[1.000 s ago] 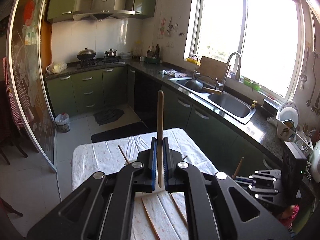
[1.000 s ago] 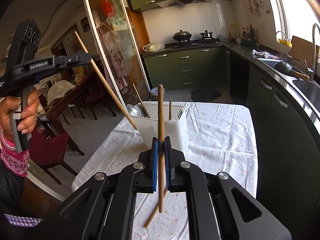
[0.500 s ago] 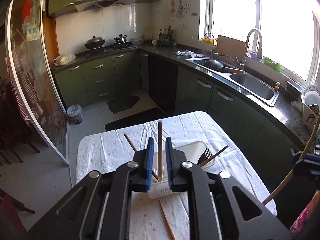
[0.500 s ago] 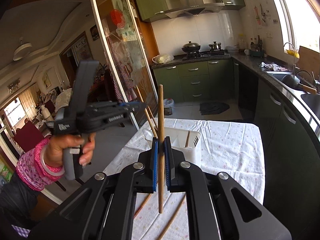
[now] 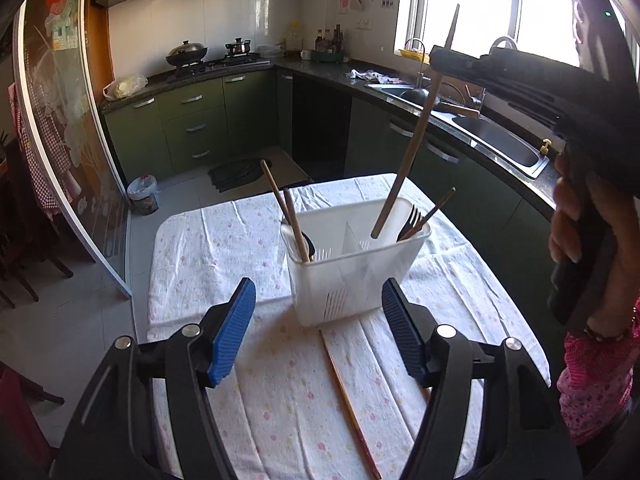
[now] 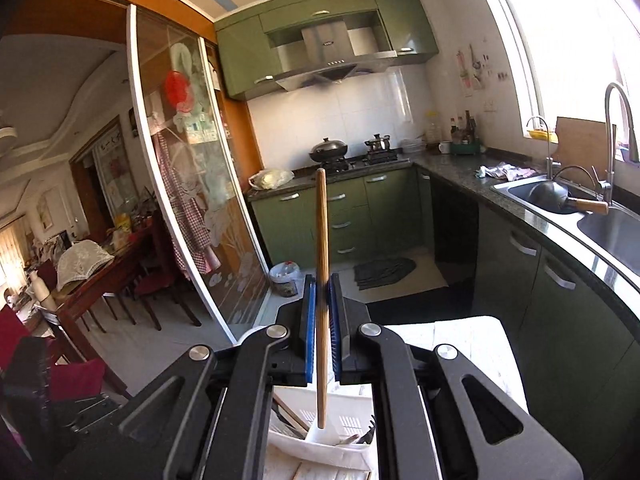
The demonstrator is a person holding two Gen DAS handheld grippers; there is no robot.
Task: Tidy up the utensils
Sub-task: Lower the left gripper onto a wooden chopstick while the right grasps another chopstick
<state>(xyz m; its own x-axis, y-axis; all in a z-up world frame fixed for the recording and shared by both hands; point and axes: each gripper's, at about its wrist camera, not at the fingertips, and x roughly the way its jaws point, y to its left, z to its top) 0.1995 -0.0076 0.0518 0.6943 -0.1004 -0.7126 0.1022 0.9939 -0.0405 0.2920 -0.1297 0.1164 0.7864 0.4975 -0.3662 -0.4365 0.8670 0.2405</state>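
Note:
A white utensil caddy (image 5: 356,264) with dividers stands on the clothed table. Its left compartment holds two wooden chopsticks (image 5: 294,226); its right end holds a black fork (image 5: 412,220) and another chopstick. My left gripper (image 5: 318,328) is open and empty, just in front of the caddy. My right gripper (image 6: 321,344) is shut on a wooden chopstick (image 6: 321,264), held upright with its lower tip above the caddy (image 6: 344,440). In the left wrist view that chopstick (image 5: 404,164) slants down into the caddy's right half from the right gripper (image 5: 444,58).
More chopsticks (image 5: 348,404) lie on the white floral tablecloth (image 5: 224,248) in front of the caddy. Green kitchen cabinets and a sink counter (image 5: 492,140) run along the right. A glass sliding door (image 5: 68,160) stands at the left.
My left gripper has opened and let its chopstick go into the caddy's left compartment. My right gripper has carried its chopstick over the caddy and lowered it.

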